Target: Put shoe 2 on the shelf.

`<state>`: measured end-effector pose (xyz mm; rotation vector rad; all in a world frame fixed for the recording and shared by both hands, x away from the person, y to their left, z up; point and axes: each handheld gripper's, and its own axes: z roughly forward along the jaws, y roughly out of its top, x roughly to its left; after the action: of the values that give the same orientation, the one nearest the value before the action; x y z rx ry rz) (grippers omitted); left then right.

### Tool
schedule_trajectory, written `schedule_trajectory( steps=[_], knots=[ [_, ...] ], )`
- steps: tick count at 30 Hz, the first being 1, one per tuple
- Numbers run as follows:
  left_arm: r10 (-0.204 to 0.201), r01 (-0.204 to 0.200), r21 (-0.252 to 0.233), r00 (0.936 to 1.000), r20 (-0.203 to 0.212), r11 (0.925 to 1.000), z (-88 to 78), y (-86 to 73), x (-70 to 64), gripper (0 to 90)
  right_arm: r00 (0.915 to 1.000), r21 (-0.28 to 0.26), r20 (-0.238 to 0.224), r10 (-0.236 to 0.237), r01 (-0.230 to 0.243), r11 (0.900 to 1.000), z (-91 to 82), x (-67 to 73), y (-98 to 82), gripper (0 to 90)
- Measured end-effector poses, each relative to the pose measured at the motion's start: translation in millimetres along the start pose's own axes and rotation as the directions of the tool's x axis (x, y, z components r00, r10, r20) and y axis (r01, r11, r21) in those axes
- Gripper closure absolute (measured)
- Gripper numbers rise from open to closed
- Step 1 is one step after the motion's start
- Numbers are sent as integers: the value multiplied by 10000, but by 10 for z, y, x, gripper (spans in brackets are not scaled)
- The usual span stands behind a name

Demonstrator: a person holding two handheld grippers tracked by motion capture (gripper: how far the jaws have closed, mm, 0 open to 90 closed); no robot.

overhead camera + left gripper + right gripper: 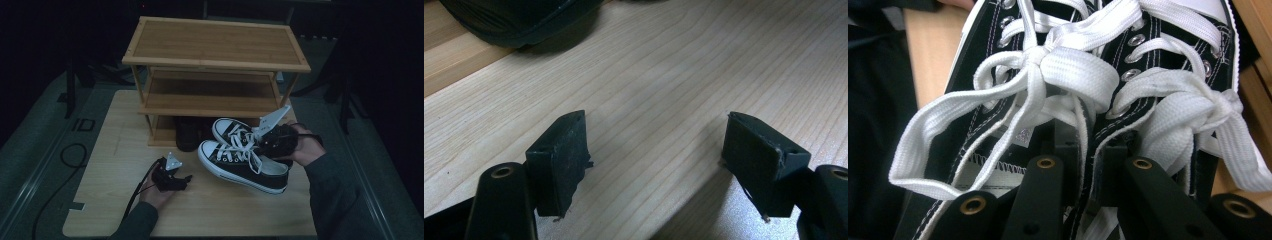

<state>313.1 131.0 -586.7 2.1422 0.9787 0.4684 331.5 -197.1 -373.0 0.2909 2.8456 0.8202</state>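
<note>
Left gripper (186, 178): near the worktop's (100, 200) front-left part, jaws wide apart with nothing between them, only bare wood under it.
Right gripper (257, 144): right of centre, jaws drawn narrow and clamped on the inner collars of both sneakers at once, one collar edge against the other.
Sneakers (243, 162): a black canvas pair with white laces (1068, 75) and white toe caps, side by side, toes pointing toward the left, just in front of the rack's foot; the near one looks tilted, its heel end clear of the worktop.
Handling: probably light; canvas sides soft and foldable, rubber soles stiff. The paired collars make a sound hold, though the toes will likely sag and swing, and the loose lace loops could snag.
Rack (215, 60): bamboo, three tiers, at the worktop's back edge; top and middle bare.
Dark shoe (187, 132): on the lowest tier, left.
</note>
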Motion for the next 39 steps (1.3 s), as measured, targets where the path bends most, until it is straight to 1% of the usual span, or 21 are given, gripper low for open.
schedule_trajectory(
  steps=[2, 6, 8, 13, 16, 21, 22, 24, 27, 32, 36, 37, 39],
  knots=[
    [2, -2, 10, 10000, 5, 10000, 0, 0, 0, 269, 9998, -135, -138, -105, 103, 9999, -14, 11, 32, 839],
    [2, -2, 7, 10000, -1, 10000, 0, 0, 0, 269, 9994, -359, -341, -38, 26, 9994, -60, 33, 99, 840],
    [-3, 3, 5, 10000, 9, 10000, 1, 0, -1, 269, 9993, -455, -361, -90, 74, 9989, -98, 41, 140, 840],
    [6, -6, 9, 10000, -8, 10000, 0, 1, 0, 269, 9998, -705, -218, -41, 26, 9975, -213, 39, 246, 839],
    [8, -8, 9, 10000, -14, 10000, 0, 1, 0, 269, 10000, -701, 28, 76, -74, 9975, -255, -8, 303, 839],
    [7, -7, 9, 10000, -6, 10000, -1, 1, 0, 269, 9967, -600, 600, 548, -512, 9969, -238, -122, 374, 839],
    [6, -6, 7, 10000, -10, 10000, 0, 1, 0, 269, 9940, -587, 755, 789, -746, 9955, -223, -155, 390, 839],
    [9, -9, 9, 10000, -8, 10000, 0, 1, 0, 269, 9885, -640, 1003, 1132, -1072, 9922, -196, -209, 412, 839],
    [14, -14, 13, 10000, -5, 10000, 0, 1, 0, 269, 9794, -890, 1257, 1582, -1477, 9850, -160, -293, 435, 839],
    [33, -33, 28, 10000, 2, 10000, -1, 1, 1, 269, 9582, -1354, 1644, 2341, -2132, 9676, -99, -386, 494, 838],
    [33, -33, 20, 10000, -9, 10000, 0, 2, 1, 269, 9361, -1586, 2054, 2856, -2562, 9535, -54, -435, 556, 839],
    [22, -22, 17, 10000, -1, 10000, 0, 1, 0, 269, 9291, -1612, 2195, 2977, -2664, 9503, -44, -444, 572, 839],
    [29, -29, 18, 10000, -1, 10000, 1, 2, 0, 269, 9158, -1698, 2331, 3270, -2927, 9410, -22, -472, 598, 839]
  ],
)
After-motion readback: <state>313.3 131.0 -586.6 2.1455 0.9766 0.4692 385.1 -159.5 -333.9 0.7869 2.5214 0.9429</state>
